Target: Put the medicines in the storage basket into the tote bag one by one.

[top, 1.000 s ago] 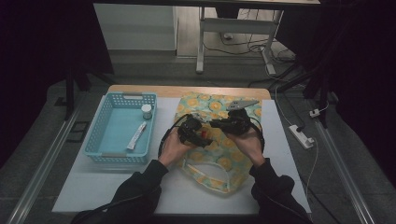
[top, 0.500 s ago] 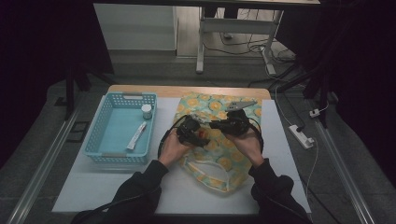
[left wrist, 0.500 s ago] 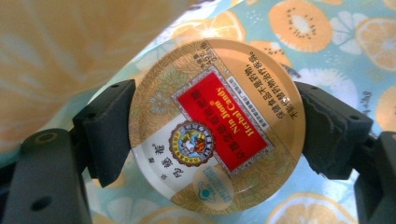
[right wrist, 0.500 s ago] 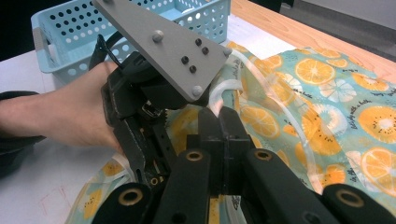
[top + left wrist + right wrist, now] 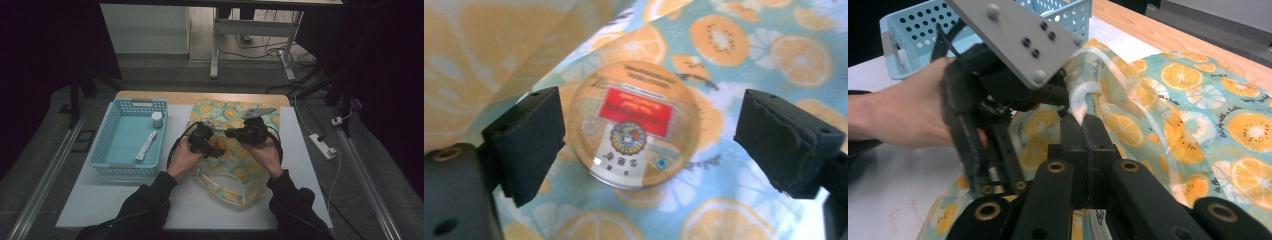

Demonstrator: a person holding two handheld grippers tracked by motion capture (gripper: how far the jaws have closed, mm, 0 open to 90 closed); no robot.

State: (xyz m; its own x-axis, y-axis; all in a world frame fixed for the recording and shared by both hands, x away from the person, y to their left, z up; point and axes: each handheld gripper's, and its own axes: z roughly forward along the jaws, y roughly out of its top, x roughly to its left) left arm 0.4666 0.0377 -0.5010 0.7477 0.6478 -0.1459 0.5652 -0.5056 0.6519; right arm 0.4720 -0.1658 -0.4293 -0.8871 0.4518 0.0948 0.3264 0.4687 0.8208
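Round jar [image 5: 634, 125], red label: lies between the spread pads of my left gripper [image 5: 209, 145], whose jaws have just been opening, inside the fruit-print bag [image 5: 235, 165]. My right gripper [image 5: 1083, 122], just beside, pinches the bag's rim. White table [image 5: 100, 200] beneath; blue basket [image 5: 112, 165] beyond my left gripper; dark room around.

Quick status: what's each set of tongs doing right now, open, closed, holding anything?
Left tongs: open, jaws just widened; the round jar lies between them inside the bag, unpressed.
Right tongs: shut on the bag's clear handle.
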